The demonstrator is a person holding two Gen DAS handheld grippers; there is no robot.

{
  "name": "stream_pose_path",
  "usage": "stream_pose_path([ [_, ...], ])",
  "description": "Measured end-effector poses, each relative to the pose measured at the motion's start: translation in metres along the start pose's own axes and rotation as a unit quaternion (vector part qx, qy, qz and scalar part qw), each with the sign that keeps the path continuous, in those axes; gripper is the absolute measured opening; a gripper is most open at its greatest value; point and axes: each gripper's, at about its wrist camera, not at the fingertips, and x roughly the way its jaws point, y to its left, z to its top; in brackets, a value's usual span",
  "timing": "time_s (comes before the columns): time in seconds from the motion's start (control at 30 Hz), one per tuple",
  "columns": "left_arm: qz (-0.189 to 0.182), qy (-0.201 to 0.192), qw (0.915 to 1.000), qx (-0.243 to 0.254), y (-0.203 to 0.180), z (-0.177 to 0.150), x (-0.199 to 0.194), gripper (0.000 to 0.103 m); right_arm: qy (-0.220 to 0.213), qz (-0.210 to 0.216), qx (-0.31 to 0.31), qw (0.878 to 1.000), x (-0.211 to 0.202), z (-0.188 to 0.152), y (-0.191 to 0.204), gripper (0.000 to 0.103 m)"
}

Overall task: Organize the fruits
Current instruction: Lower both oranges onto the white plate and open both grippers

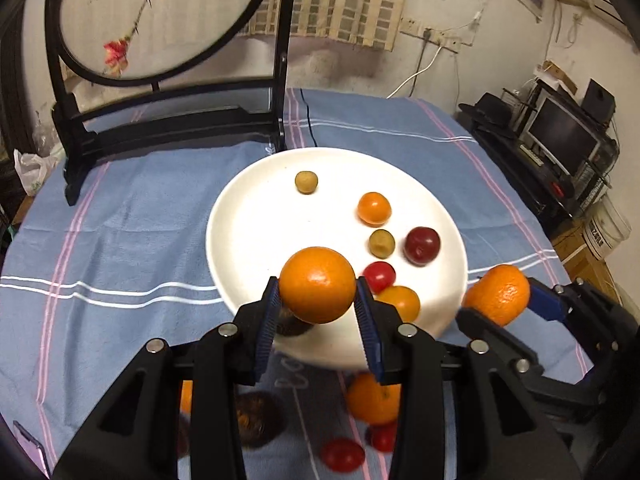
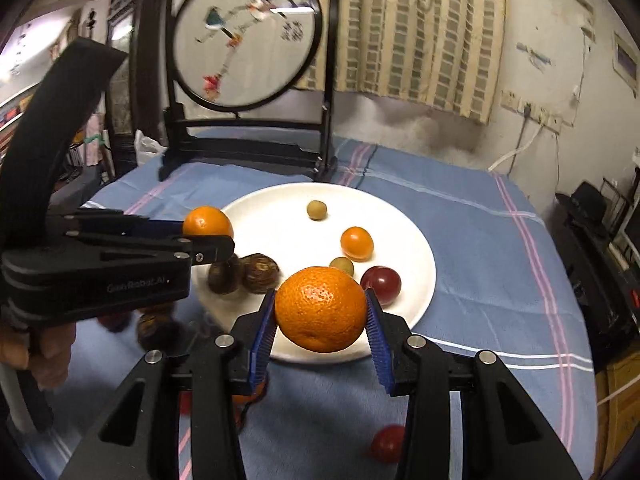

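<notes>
- Left gripper (image 1: pixel 316 300) pinching smooth round orange (image 1: pixel 317 284) above white round ceramic plate (image 1: pixel 248 220).
- Right gripper (image 2: pixel 320 326) clamping dimpled orange tangerine (image 2: pixel 321 309) above plate's near rim.
- Risk: dropped, either rolls off, scattering small fruits.

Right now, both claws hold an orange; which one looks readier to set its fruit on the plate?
Probably the left gripper: its orange hangs over the white plate. The right gripper holds its mandarin near the plate's edge.
</notes>
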Motion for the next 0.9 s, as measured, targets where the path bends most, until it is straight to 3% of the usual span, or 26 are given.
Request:
stream_pose_path([
  [0.33,0.006,0.016,0.9997,-0.016,0.002,0.014,0.039,0.037,0.034,-0.011,0.007,0.999,0.051,0.008,0.004,0.043],
  [0.47,0.005,0.027,0.9994,-0.023,0.004,0.015,0.051,0.041,0.031,-0.016,0.001,0.999,0.061,0.012,0.008,0.054],
  [0.53,0.011,0.018,0.9995,-0.026,0.004,0.014,0.047,0.057,0.033,-0.021,0.002,0.999,0.06,0.012,0.009,0.054],
  [0.9,0.004,-0.018,0.9997,-0.013,0.004,-0.01,-0.006,0.067,0.027,0.0,0.007,1.0,0.019,-0.005,0.009,0.058],
])
